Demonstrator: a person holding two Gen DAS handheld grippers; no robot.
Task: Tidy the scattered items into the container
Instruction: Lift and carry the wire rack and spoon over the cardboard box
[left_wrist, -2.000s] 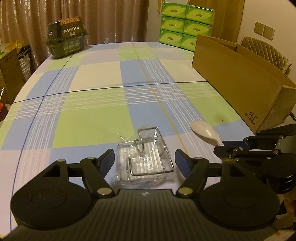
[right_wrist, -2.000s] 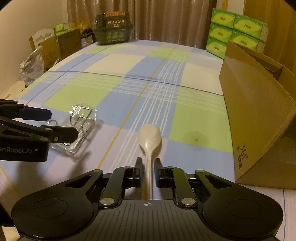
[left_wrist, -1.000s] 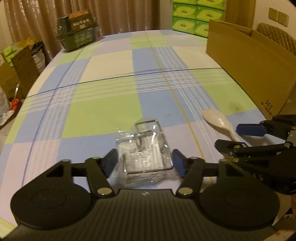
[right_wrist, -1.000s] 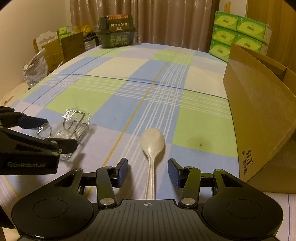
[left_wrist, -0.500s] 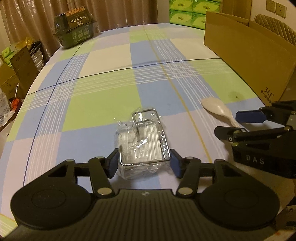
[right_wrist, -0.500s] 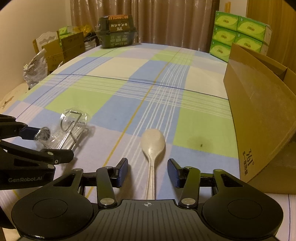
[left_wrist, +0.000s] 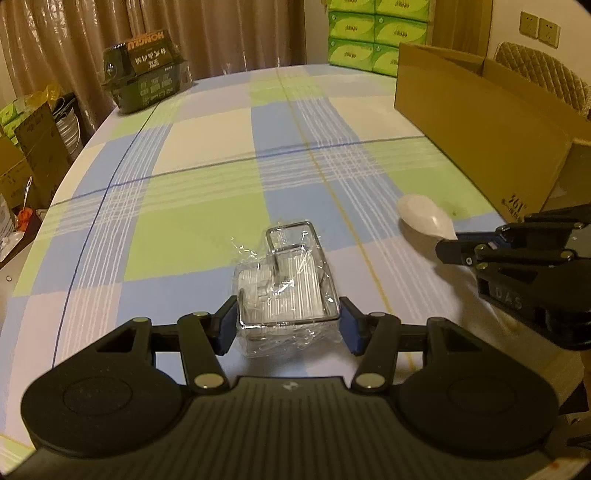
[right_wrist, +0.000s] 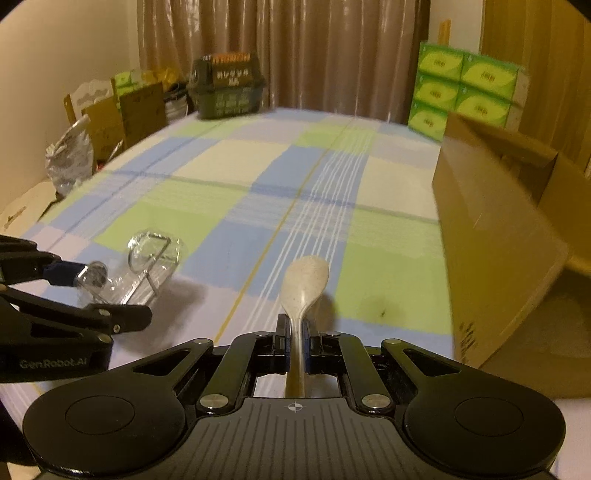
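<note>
A wire rack in clear plastic wrap (left_wrist: 288, 288) sits on the checked tablecloth, and my left gripper (left_wrist: 288, 326) is shut on its near end with a blue pad on each side. From the right wrist view the wrapped rack (right_wrist: 147, 258) looks tilted between the left gripper's (right_wrist: 107, 295) fingers. My right gripper (right_wrist: 295, 328) is shut on the handle of a pale plastic spoon (right_wrist: 304, 280), whose bowl points away and casts a shadow on the cloth. The left wrist view shows the spoon (left_wrist: 424, 218) sticking out of the right gripper (left_wrist: 448, 245). An open cardboard box (left_wrist: 480, 122) (right_wrist: 495, 236) stands on the right.
A dark green basket (left_wrist: 147, 81) (right_wrist: 229, 88) sits at the far end of the table. Green tissue boxes (left_wrist: 369, 40) (right_wrist: 465, 88) are stacked behind the table. Cardboard boxes and bags (right_wrist: 110, 118) crowd the floor at the left edge. A quilted chair (left_wrist: 543, 74) stands behind the box.
The right jaws have closed onto the spoon handle, and the spoon's bowl has lifted slightly. The left jaws have closed onto the wrapped rack, which now looks tilted.
</note>
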